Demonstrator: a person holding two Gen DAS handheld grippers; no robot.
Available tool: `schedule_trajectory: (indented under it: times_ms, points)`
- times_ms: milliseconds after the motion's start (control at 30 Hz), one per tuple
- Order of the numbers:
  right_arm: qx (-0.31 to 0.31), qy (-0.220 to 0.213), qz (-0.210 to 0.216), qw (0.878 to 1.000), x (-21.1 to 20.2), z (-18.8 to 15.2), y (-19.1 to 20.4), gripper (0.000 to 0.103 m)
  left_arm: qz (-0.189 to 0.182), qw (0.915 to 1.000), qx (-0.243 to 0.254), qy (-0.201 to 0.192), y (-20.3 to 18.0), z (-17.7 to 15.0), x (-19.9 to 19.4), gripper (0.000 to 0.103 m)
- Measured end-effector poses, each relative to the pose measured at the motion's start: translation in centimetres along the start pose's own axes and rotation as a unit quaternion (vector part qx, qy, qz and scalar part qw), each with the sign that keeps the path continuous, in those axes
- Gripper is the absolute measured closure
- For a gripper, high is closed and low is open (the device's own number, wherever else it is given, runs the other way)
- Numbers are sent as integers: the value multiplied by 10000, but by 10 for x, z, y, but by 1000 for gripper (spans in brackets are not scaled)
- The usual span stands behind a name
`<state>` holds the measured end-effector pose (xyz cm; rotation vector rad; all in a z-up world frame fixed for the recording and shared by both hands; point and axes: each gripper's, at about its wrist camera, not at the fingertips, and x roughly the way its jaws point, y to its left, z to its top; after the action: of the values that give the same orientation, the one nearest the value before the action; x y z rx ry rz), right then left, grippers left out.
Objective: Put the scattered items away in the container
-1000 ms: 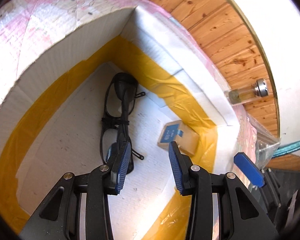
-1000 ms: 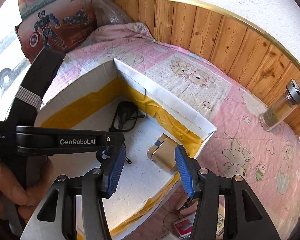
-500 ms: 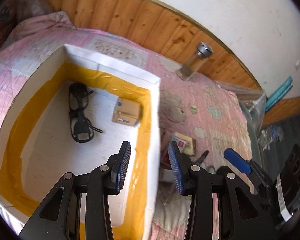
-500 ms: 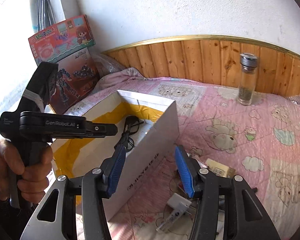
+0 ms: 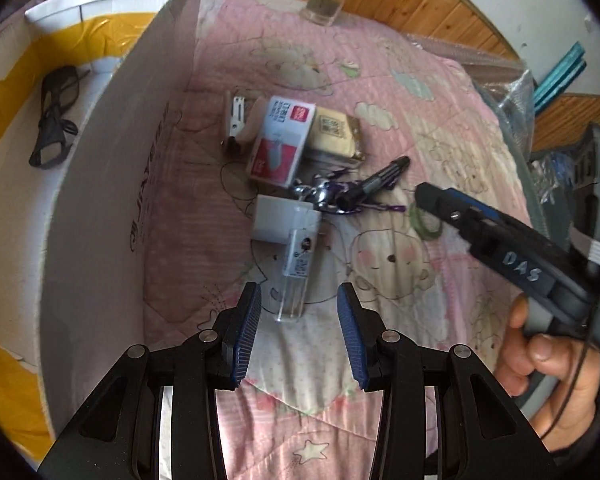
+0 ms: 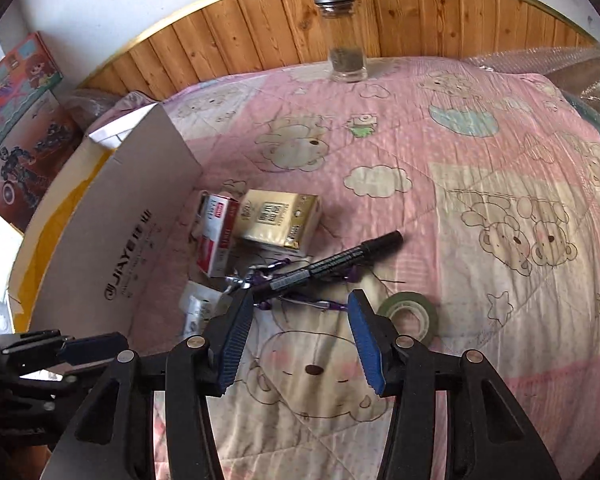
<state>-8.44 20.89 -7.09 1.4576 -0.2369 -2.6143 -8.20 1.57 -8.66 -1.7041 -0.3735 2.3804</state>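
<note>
The white cardboard box (image 5: 112, 160) with yellow tape stands at the left, with black glasses (image 5: 54, 120) lying inside. Beside it on the pink quilt lies a pile: a red-and-white carton (image 5: 280, 140), a gold packet (image 5: 334, 132), a black marker (image 6: 332, 260), a purple-and-silver clip (image 5: 328, 192), a white block (image 5: 276, 220) and a clear tube (image 5: 296, 276). My left gripper (image 5: 299, 300) hangs open just above the tube's near end. My right gripper (image 6: 300, 308) hovers over the marker and clip, its jaws closing, with nothing pressed between them.
A green tape roll (image 6: 410, 314) lies right of the pile. A nail clipper (image 5: 236, 116) sits by the box wall. A glass jar (image 6: 342, 28) stands at the wooden headboard. Toy cartons (image 6: 16, 120) lean behind the box. A hand (image 5: 548, 364) holds the right gripper.
Both grippers swung out of the box and to the right, over its wall, and now hang low above the pile on the quilt. Neither holds anything.
</note>
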Motion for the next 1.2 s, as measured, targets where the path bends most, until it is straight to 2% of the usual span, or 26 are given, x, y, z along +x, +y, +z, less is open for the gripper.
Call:
schedule_trajectory:
  times_ms: [67,267,333,433,500,533,600,633,900,1033,1200]
  points:
    - [230,45,-13,9997,4,1,-10,52,49,10000,-11,50,0,3,14,61]
    - [1256,438,608,9892,39,11,-41,52,242,9995,-32,192,3,8,45,61]
    - [1526,584,664,9843,55,15,-49,52,272,9996,45,19,-1,8,44,61]
    - [1865,691,670,9777,77,25,-62,52,278,9995,138,-14,-4,9,46,62]
    - [1818,661,687,9787,82,31,-60,57,363,9990,260,-50,-5,7,46,78]
    - [1737,680,635,9804,84,32,-58,65,409,9987,316,-47,-5,7,47,84]
    - [1546,628,476,9848,83,31,-54,72,336,9991,250,-72,-2,7,45,84]
    - [1498,632,426,9858,82,30,-53,85,306,9993,209,-64,-1,7,43,84]
    - [1574,399,815,9834,59,35,-51,86,-148,9996,-24,-246,2,8,15,84]
    - [1416,223,901,9856,43,36,-39,86,-388,9986,-14,-365,0,5,-3,84]
    - [1209,-31,1021,9874,21,37,-24,86,-516,9975,-15,-481,-3,5,-21,84]
